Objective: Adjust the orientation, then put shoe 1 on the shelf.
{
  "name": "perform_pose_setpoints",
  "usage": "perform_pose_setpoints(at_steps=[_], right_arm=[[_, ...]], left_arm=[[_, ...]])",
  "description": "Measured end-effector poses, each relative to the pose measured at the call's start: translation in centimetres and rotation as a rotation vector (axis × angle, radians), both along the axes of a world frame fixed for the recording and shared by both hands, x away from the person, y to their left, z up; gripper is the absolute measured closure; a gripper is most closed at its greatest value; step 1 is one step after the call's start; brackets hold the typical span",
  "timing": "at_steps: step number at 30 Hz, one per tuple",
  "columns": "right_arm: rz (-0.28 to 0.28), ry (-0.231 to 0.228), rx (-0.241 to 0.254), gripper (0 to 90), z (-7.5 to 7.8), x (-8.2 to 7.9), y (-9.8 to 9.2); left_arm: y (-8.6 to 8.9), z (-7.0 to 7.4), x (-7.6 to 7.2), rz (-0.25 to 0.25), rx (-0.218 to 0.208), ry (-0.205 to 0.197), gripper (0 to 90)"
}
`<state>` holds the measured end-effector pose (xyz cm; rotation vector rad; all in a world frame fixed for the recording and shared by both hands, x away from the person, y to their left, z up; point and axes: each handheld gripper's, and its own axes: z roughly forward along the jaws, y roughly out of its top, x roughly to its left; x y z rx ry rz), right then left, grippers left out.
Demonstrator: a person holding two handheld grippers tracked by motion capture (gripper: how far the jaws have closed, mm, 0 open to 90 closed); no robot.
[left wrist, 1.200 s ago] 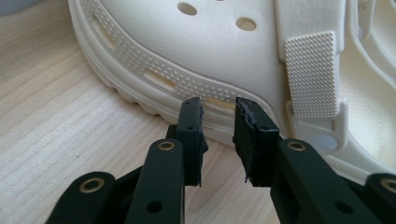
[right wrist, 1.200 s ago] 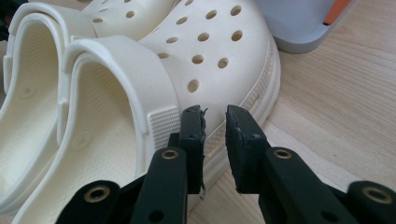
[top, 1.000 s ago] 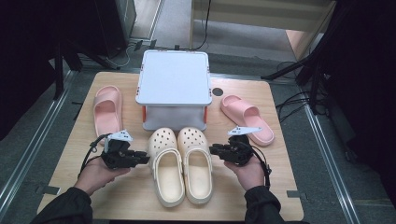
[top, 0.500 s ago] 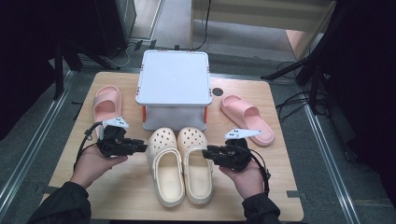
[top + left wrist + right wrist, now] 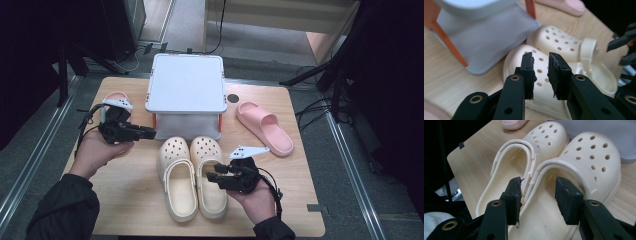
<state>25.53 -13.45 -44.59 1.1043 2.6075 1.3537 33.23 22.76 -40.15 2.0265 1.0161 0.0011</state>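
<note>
Two cream clogs lie side by side on the table, toes toward the box: the left clog (image 5: 176,170) (image 5: 510,61) (image 5: 544,138) and the right clog (image 5: 204,150) (image 5: 560,40) (image 5: 594,152). My right gripper (image 5: 212,176) (image 5: 539,196) is open over the right clog's opening. That clog's inner rim and heel strap run between its jaws; I cannot tell whether they touch. My left gripper (image 5: 151,133) (image 5: 540,72) hovers left of the clogs, pointing at the toes. Its jaws are a narrow gap apart with nothing between them.
A white box (image 5: 185,82) on orange legs stands behind the clogs. One pink slipper (image 5: 265,127) lies at the right. Another pink slipper (image 5: 116,96) lies at the left, partly behind my left gripper. The wooden table (image 5: 125,205) ends just in front of the clogs' heels.
My left gripper has moved away from me toward the back left. My right gripper has moved left and nearer, from beside the right clog to over its opening.
</note>
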Motion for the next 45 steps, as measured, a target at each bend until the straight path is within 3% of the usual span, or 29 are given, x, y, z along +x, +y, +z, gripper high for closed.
perform_pose_setpoints(at_steps=[4, 7, 10, 13, 21, 32, 34, 45], right_arm=[[0.009, 0.011, -0.007, 56.5, -0.2, -0.3, 0.4], [0.011, 0.010, -0.008, 55.1, -0.4, -0.6, 0.6], [0.008, 0.012, -0.003, 53.3, -0.6, -0.8, 0.8], [-0.010, 0.011, 0.004, 49.8, -0.6, -1.1, 0.9], [-0.027, 0.012, 0.011, 48.4, -0.9, -1.6, 1.1], [-0.051, 0.025, -0.005, 46.4, -1.8, -2.3, 2.1], [-0.054, 0.027, -0.009, 45.8, -2.0, -2.3, 2.4], [-0.133, 0.048, -0.044, 40.2, -3.7, -0.7, 4.1]], left_arm=[[0.1, 1.2, 1.2, 0.008, 0.021, -0.004, 73.9], [0.2, 2.2, 2.1, 0.009, 0.016, -0.024, 76.7], [-0.1, 3.1, 3.0, 0.003, 0.041, -0.046, 77.5], [-0.3, 3.6, 3.7, -0.005, 0.026, -0.058, 77.6], [-1.0, 3.5, 5.2, -0.023, 0.073, -0.075, 80.2], [-1.2, 2.9, 7.5, -0.003, 0.125, -0.093, 86.9], [-1.4, 2.8, 7.7, -0.008, 0.154, -0.094, 88.1], [-1.4, 2.8, 7.6, -0.017, 0.157, -0.098, 88.7]])
